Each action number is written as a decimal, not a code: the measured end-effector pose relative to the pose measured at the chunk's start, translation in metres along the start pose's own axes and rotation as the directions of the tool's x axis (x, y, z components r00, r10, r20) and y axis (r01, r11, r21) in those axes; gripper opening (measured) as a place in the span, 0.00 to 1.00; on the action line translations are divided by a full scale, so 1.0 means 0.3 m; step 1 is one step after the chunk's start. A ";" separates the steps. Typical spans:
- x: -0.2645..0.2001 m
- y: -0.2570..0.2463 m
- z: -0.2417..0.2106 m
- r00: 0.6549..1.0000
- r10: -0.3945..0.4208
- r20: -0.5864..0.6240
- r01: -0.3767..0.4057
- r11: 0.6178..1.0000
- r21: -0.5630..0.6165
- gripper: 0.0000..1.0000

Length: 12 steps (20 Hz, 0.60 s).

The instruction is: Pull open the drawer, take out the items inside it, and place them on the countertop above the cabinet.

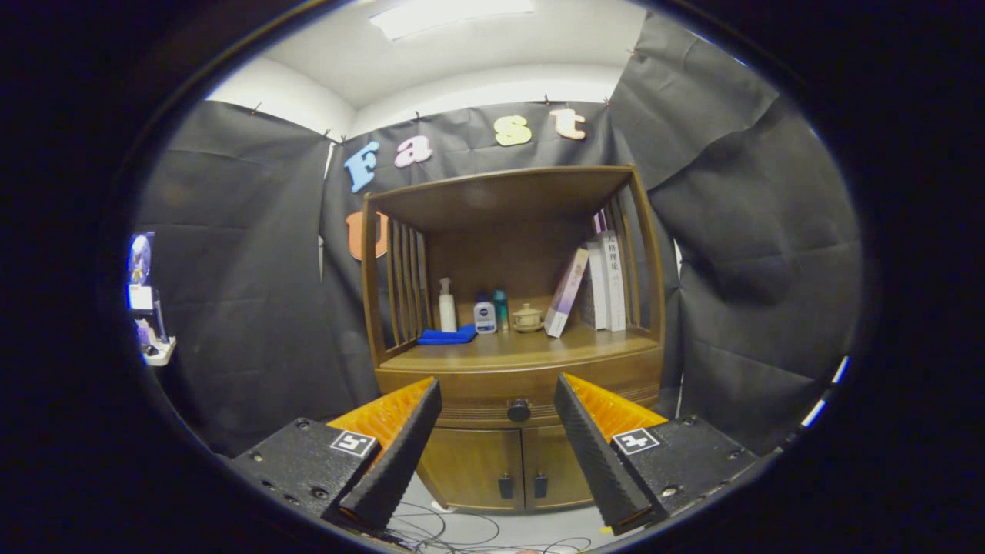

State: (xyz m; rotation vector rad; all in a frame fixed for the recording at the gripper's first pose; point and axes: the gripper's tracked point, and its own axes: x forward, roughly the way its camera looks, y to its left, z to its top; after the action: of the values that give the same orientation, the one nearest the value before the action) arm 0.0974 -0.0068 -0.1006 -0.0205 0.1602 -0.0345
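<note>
I see the claw (496, 412) with its fingers spread wide apart, nothing between them, not touching anything. It sits well short of the wooden cabinet (514, 338), aimed straight at it.

The drawer (477, 392) is shut, flush with the cabinet front, just under the table (531, 350). Its round dark knob (519, 410) sits dead centre between the two fingertips, beyond them. Can't tell what's inside the drawer, front is closed.

Below the drawer: two lower doors (508, 465), both closed, each with a small dark handle near the middle seam.

On the table, inside the open slatted alcove, from one side to the other:
- folded blue cloth (448, 335), lying flat near the front
- white pump bottle (447, 306), upright, just behind the cloth
- small dark-capped bottle (484, 315), upright, beside the cloth
- teal bottle (501, 309), upright, right beside that one
- small lidded ceramic cup (528, 317), lid on, contents hidden
- one book (566, 292) leaning tilted against a row of upright books (605, 283) at the slatted side wall

Loose cables (454, 531) lie on the floor in front of the cabinet, below the fingers
</note>
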 end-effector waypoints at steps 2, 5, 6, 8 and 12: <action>0.102 -0.019 -0.040 1.000 -0.006 -0.023 0.006 1.000 0.002 0.97; 0.261 -0.050 -0.104 0.998 -0.022 -0.053 0.022 1.000 -0.003 0.97; 0.318 -0.060 -0.130 0.998 -0.028 -0.065 0.027 1.000 -0.003 0.97; 0.429 -0.082 -0.190 0.995 -0.034 -0.091 0.034 0.999 -0.004 0.97; 0.628 -0.139 -0.340 0.984 -0.073 -0.160 0.068 0.997 -0.038 0.92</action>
State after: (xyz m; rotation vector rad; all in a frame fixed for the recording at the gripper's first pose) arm 0.2657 -0.0569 -0.2302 -0.0563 0.3223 -0.1042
